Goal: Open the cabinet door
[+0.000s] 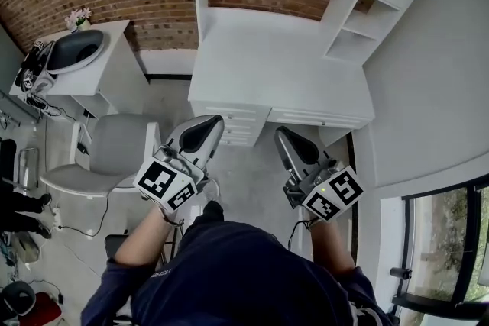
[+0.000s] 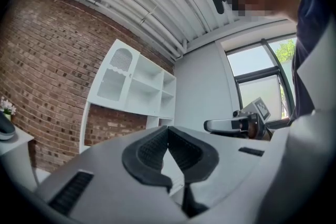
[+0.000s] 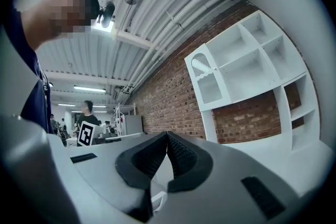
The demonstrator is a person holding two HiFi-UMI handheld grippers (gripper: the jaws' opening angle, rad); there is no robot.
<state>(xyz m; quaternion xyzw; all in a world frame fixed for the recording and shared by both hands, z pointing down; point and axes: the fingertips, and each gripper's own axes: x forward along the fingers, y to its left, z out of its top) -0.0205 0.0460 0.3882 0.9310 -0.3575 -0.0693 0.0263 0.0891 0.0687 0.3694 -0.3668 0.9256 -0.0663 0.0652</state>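
Observation:
A white desk (image 1: 267, 72) with a shelf unit on top stands against the brick wall. The unit's arched cabinet door (image 2: 118, 75) (image 3: 206, 78) is at its upper left and looks closed. My left gripper (image 1: 212, 121) (image 2: 168, 129) hovers before the desk's drawers (image 1: 238, 124), jaws shut with nothing between them. My right gripper (image 1: 281, 133) (image 3: 167, 135) is beside it, to the right, also shut and holding nothing. Both point toward the desk and touch nothing. Each gripper shows in the other's view: the right gripper (image 2: 236, 124) and the left gripper's marker cube (image 3: 85, 134).
A grey chair (image 1: 114, 149) stands left of me. Behind it a white side table (image 1: 114, 80) holds a dark basin (image 1: 75, 50) and flowers (image 1: 79, 17). A white wall (image 1: 435, 88) and a window (image 1: 443, 240) are on the right. Cables lie on the floor at left. A person (image 3: 86, 113) stands far off.

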